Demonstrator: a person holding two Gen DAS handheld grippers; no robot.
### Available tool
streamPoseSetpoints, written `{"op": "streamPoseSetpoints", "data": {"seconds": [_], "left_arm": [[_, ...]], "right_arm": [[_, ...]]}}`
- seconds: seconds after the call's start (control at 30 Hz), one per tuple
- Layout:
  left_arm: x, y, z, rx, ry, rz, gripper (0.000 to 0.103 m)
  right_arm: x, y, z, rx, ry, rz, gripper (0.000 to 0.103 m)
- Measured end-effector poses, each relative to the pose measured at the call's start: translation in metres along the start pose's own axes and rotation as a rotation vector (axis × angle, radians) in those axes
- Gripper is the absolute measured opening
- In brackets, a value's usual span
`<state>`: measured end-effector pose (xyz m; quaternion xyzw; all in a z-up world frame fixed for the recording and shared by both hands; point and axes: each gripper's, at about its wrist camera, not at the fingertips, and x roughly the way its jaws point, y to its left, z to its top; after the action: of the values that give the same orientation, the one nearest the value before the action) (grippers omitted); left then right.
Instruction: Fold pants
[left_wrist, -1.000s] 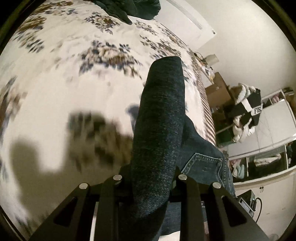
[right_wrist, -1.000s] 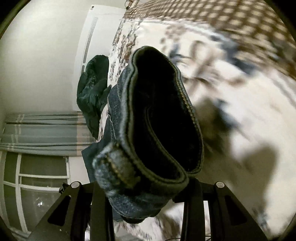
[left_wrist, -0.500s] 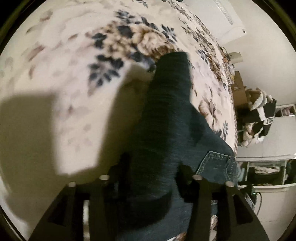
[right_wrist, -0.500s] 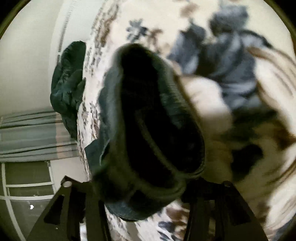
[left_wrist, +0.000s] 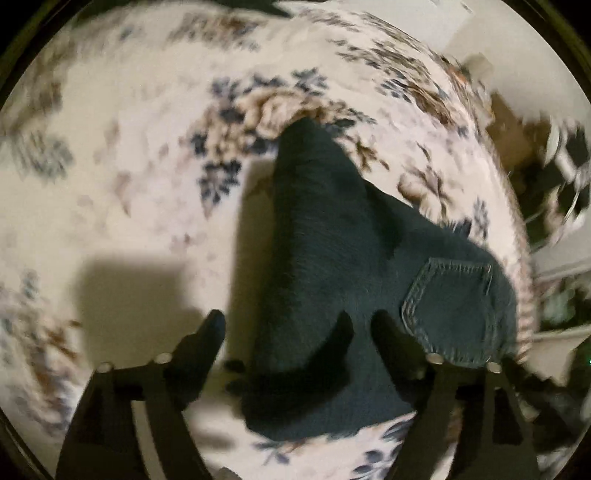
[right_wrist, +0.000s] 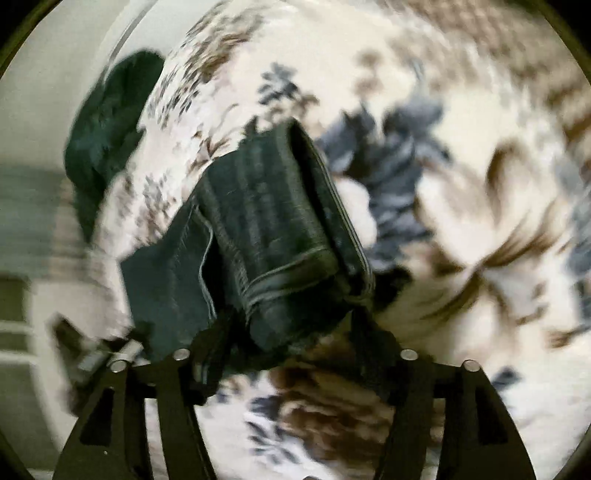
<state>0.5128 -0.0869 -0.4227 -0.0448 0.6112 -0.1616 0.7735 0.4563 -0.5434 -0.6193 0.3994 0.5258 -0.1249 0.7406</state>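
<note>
Left wrist view: our left gripper (left_wrist: 295, 328) is spread apart above the pants (left_wrist: 332, 258) lying on the floral bed (left_wrist: 129, 184). Our right gripper (right_wrist: 291, 332) also stands apart, the pants' (right_wrist: 266, 229) hem between its fingers.

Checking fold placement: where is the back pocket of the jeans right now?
In the left wrist view, the back pocket faces up at lower right, just beyond the open left gripper, near the bedspread edge.

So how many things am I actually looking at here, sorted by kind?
Claws: 2, the left claw and the right claw
Jeans: 1
Dark green garment: 1
Floral bedspread: 1
Total: 5
</note>
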Motion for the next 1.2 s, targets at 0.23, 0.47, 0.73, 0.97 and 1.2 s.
{"op": "streamPoseSetpoints", "data": {"seconds": [0.23,0.47,0.73,0.97,1.2], "left_arm": [[-0.046,-0.040,-0.020,0.113,-0.080,0.129,0.099],[-0.109,-0.067,-0.042,0.133,-0.142,0.199,0.099],[-0.214,-0.100,-0.087,0.153,-0.238,0.216,0.099],[-0.314,-0.131,-0.140,0.177,-0.328,0.240,0.099],[-0.411,-0.152,-0.194,0.152,-0.421,0.252,0.099]], "right_arm": [[-0.040,0.086,-0.029,-0.337,-0.186,-0.403,0.100],[-0.107,0.121,-0.058,-0.378,-0.289,-0.429,0.100],[-0.219,0.151,-0.106,-0.419,-0.364,-0.372,0.100],[-0.334,0.171,-0.165,-0.476,-0.446,-0.321,0.100],[-0.449,0.181,-0.229,-0.530,-0.529,-0.256,0.100]]}}
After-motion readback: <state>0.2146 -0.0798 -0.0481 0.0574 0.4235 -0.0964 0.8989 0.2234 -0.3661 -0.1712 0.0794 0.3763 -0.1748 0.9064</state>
